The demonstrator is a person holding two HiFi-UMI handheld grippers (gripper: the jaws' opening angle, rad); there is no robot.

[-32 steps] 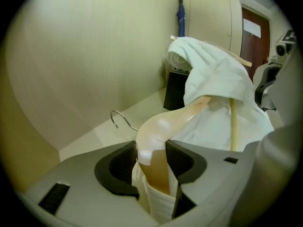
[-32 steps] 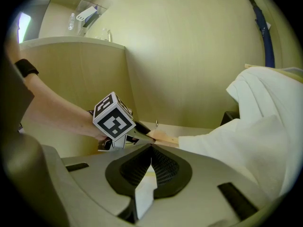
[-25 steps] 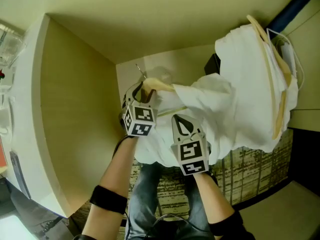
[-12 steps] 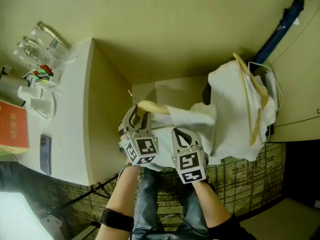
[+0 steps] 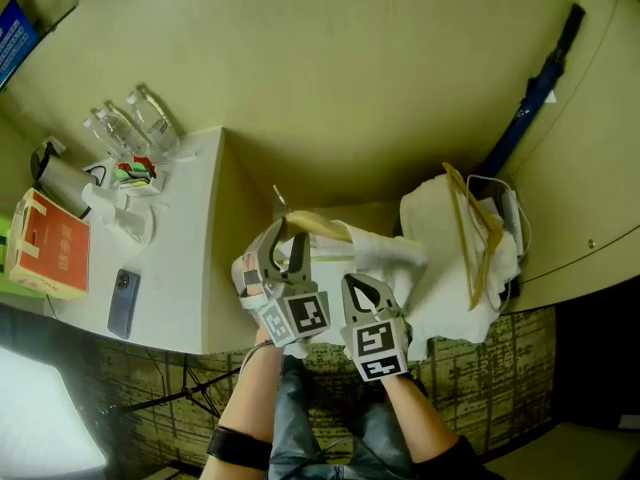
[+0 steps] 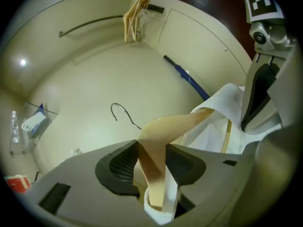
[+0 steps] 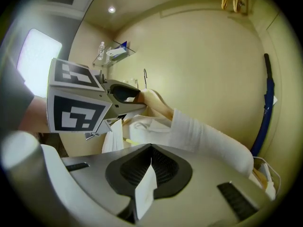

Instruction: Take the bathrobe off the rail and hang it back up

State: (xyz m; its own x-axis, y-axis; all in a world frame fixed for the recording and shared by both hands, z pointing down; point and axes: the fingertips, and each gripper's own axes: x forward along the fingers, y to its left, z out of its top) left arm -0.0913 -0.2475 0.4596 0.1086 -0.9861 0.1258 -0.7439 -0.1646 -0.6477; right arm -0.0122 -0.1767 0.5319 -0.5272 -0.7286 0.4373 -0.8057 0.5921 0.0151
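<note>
I can read nothing. The orange box [image 5: 48, 258] at nine o'clock and the blue panel [image 5: 17, 28] at ten o'clock bear print too small for me. The cubes on my left gripper [image 5: 288, 240] and right gripper [image 5: 358, 286] show only square markers.

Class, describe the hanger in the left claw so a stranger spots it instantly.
Find the white counter; right of it, the left claw clamps a wooden hanger. Unlike the second hanger on the white pile, one arm wears the bathrobe.
</note>
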